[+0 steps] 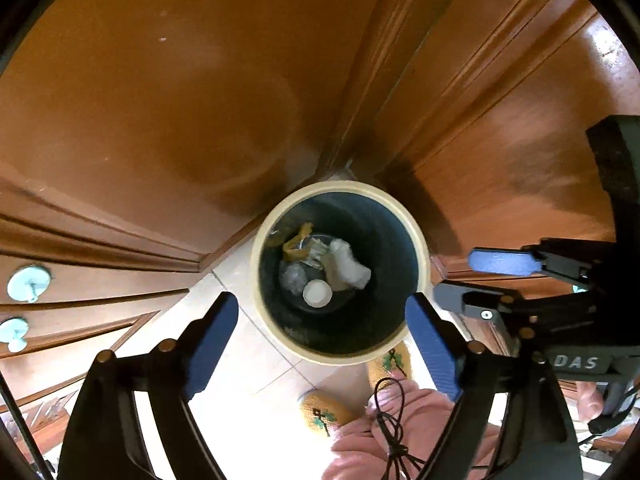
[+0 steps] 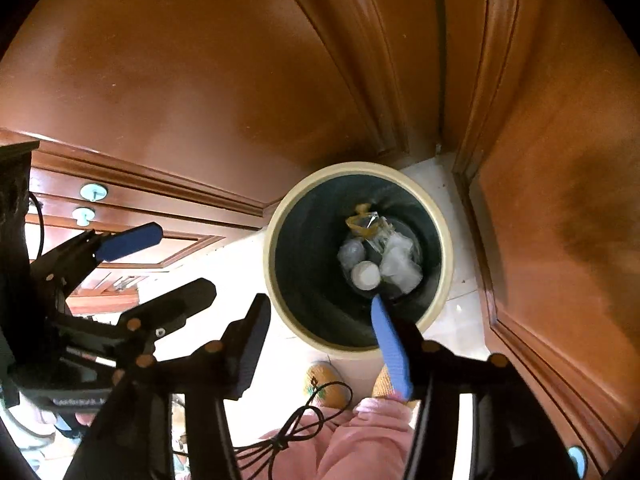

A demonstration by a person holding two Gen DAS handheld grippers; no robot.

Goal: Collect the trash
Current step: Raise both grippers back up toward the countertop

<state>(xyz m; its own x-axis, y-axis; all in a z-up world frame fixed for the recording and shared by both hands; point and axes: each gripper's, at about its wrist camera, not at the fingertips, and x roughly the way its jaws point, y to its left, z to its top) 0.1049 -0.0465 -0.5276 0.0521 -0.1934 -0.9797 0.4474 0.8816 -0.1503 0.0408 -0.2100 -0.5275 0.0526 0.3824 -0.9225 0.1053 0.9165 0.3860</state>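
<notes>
Bin: the trash bin (image 1: 340, 354) stands on the floor in the wooden corner, trash (image 1: 346, 268) lying at its bottom.
Right view only: floor tile (image 2: 430, 178) behind the bin.
Left gripper (image 1: 322, 344): above the bin, jaws wide apart, holding nothing.
Right gripper (image 2: 324, 344): likewise spread wide and bare, one fingertip (image 2: 380, 312) over the rim.

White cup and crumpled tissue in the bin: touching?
Touching. The right wrist view shows the white cup pressed against the crumpled tissue on the bin floor, no gap between them; the left wrist view agrees.
</notes>
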